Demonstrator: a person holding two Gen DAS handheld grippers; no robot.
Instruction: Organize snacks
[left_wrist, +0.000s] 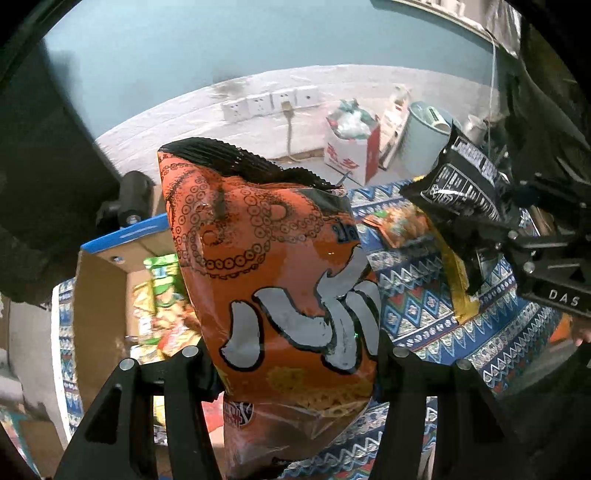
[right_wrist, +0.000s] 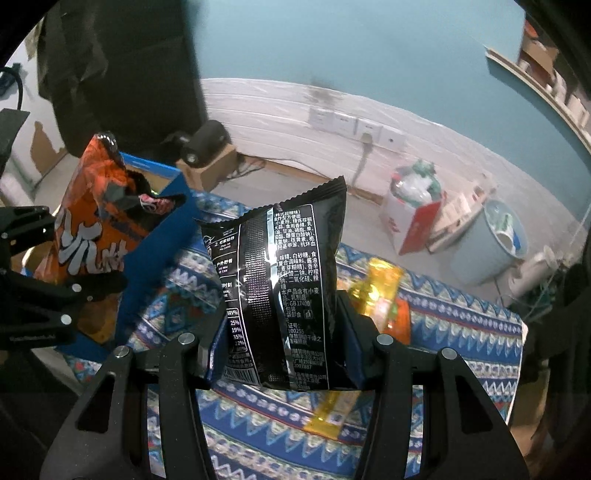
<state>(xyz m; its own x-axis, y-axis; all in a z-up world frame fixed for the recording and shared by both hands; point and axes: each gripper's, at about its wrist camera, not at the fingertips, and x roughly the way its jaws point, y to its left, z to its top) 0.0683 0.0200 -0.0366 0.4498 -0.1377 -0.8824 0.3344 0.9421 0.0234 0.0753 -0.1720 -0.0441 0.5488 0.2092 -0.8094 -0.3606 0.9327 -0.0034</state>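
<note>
The left gripper (left_wrist: 295, 363) pinched the orange snack bag (left_wrist: 273, 280), which stood up toward 12 o'clock from its fingers. The cardboard box (left_wrist: 99, 295) sat at 9 o'clock. The right gripper (right_wrist: 282, 341) squeezed the black snack bag (right_wrist: 280, 288), held above the patterned cloth (right_wrist: 461, 332), with the yellow packet (right_wrist: 376, 291) at 2 o'clock.

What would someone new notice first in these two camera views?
A big orange crinkly snack bag with white lettering, clamped upright in the left gripper, fills the left wrist view. A glossy black foil snack packet with white print stands in the right gripper. Below both lies a blue zigzag-patterned tablecloth, with an open cardboard box at its left.
</note>
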